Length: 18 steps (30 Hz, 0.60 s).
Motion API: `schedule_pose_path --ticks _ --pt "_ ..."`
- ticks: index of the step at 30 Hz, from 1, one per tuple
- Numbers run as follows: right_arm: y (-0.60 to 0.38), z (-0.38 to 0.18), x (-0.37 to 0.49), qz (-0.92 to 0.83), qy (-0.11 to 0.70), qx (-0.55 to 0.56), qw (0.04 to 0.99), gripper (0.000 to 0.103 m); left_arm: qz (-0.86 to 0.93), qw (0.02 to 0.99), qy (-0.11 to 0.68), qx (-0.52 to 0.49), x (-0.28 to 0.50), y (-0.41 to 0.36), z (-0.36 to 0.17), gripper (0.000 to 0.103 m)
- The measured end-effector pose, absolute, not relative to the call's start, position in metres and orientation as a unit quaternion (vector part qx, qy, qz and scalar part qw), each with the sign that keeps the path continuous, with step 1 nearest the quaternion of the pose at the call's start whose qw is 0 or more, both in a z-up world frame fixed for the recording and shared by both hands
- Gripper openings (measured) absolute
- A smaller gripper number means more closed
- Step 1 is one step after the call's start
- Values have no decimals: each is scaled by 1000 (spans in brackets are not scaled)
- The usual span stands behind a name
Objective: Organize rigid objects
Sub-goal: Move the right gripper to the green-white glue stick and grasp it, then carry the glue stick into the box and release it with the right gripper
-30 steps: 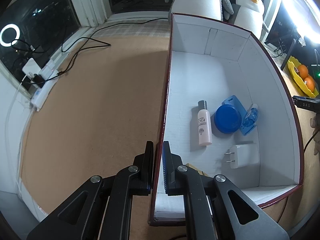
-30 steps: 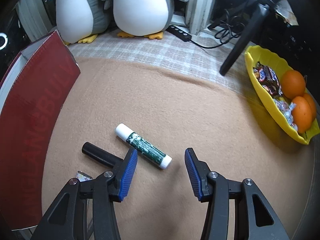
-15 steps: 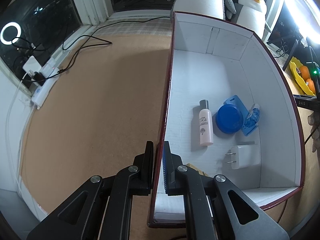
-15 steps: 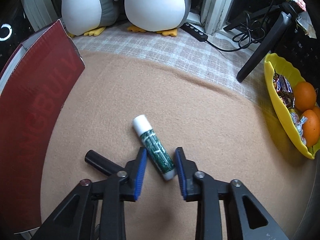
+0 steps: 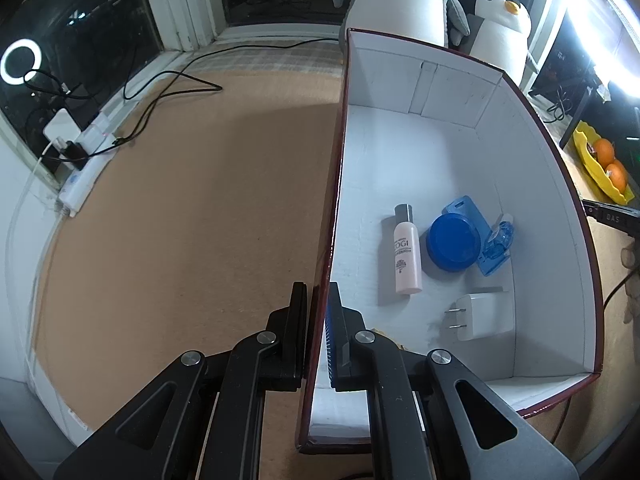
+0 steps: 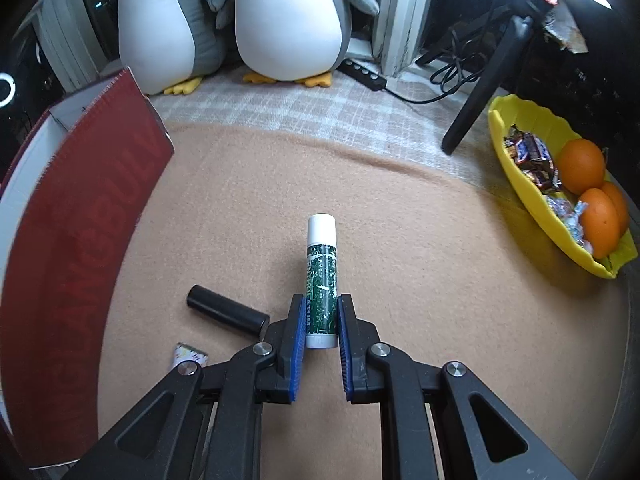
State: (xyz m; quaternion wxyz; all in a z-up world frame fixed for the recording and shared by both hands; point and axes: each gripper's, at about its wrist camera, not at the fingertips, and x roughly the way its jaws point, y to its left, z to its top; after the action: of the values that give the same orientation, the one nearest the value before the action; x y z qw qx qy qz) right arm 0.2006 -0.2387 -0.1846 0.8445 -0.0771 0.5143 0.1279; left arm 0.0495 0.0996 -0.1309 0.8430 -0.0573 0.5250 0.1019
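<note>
From the left wrist view, the left tongs (image 5: 318, 304) are clamped on the near side wall of the red box (image 5: 558, 152), one finger outside and one inside the white interior; the box stands on the tan surface (image 5: 180, 220); lying on its floor are a pink bottle (image 5: 407, 254), a round blue lid (image 5: 452, 242) just beside it, a blue clear-topped case (image 5: 496, 246) touching the lid's far side, and a white plug adapter (image 5: 482, 316) nearer the camera; something yellowish shows behind the right finger, too hidden to name; a plush penguin (image 5: 502, 28) stands beyond the box's far end, cables (image 5: 168, 76) run toward a power strip (image 5: 82, 184) at the left edge, and part of a hand (image 5: 632, 280) shows at the right edge.

From the right wrist view, the right tongs (image 6: 322, 320) have just been closing and now grip the lower half of the green lip balm (image 6: 322, 276); its white cap points away from the camera and the blue pads press both sides; a black cylinder (image 6: 226, 314) lies on the surface just left of the tongs, and a small patterned packet (image 6: 188, 354) lies nearer, partly behind the left finger; the box's red outer wall fills the left side; two plush penguins sit at the back, and a yellow dish (image 6: 520, 184) with oranges (image 6: 580, 166) and wrapped sweets rests at the right.
</note>
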Motion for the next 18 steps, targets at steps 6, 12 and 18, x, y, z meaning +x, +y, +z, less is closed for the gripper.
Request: schedule_pose_path --ticks 6,12,18 --pt "-237 -155 178 129 490 -69 859 14 92 848 518 -61 47 100 -129 7" --pt "-220 -120 149 147 465 -63 871 14 82 853 512 -63 45 101 -127 7" --pt "-195 -92 121 181 445 -59 875 14 73 857 506 -65 43 103 -126 7"
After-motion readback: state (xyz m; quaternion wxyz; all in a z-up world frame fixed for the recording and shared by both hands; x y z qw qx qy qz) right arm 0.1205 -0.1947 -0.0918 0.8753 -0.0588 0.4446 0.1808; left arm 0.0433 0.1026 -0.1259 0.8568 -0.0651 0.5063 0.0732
